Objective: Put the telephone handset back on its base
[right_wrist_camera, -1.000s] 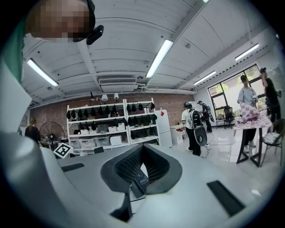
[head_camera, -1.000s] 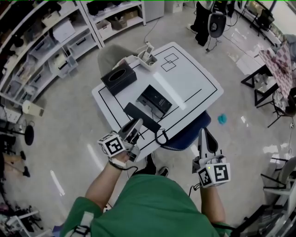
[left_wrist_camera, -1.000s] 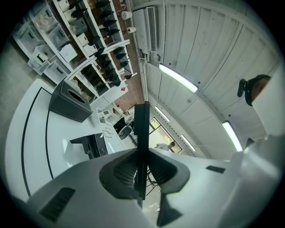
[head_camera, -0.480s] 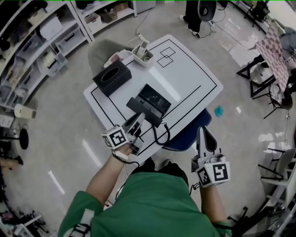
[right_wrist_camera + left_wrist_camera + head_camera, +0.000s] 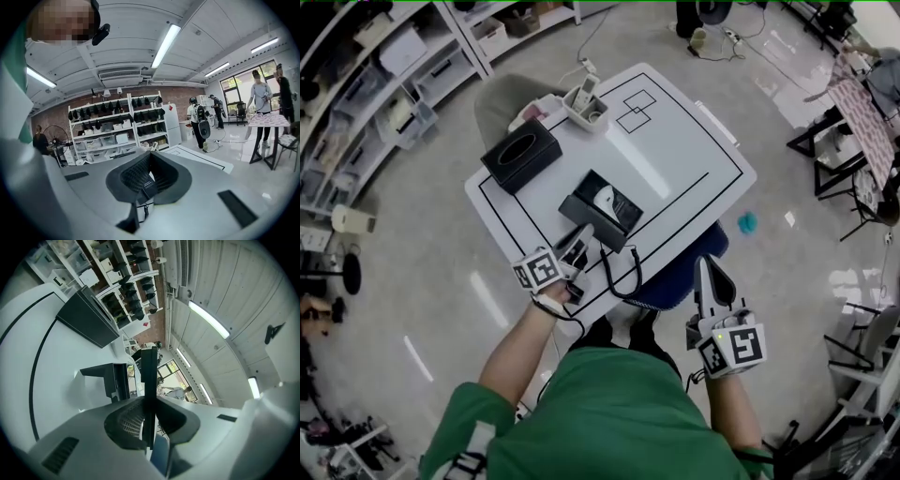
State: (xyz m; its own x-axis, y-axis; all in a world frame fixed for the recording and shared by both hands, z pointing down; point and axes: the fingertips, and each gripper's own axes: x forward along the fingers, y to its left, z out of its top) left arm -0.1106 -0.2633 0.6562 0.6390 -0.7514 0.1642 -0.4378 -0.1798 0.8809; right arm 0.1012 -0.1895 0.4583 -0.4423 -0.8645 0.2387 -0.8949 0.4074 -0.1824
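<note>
Nearest me, my right tool (image 5: 707, 268) hangs clenched and empty off the counter's near corner, beside a blue chair (image 5: 680, 272) and well apart from the work. My left tool (image 5: 577, 242) is clenched too, with nothing of the phone in it. The thin dark strip at its seam I take for its own pads. Its tip sits just inside the near edge of the counter (image 5: 675, 159), right at the handset (image 5: 589, 223). The handset lies flat on the counter, off its cradle, along the near side of the base (image 5: 614, 195), and its cord (image 5: 614, 277) loops toward the near edge. I judge this to be the reach, with the grasp not yet begun. Next I need to part the jaws, close them across the handset's narrow width, lift it and carry it the short way onto the base without dragging the cord. The near edge leaves little margin, so I would work away from it. A black tissue box (image 5: 517, 155) stands apart to the left, a small white holder (image 5: 586, 101) sits at the far edge, and the counter's right half lies bare for swinging.
</note>
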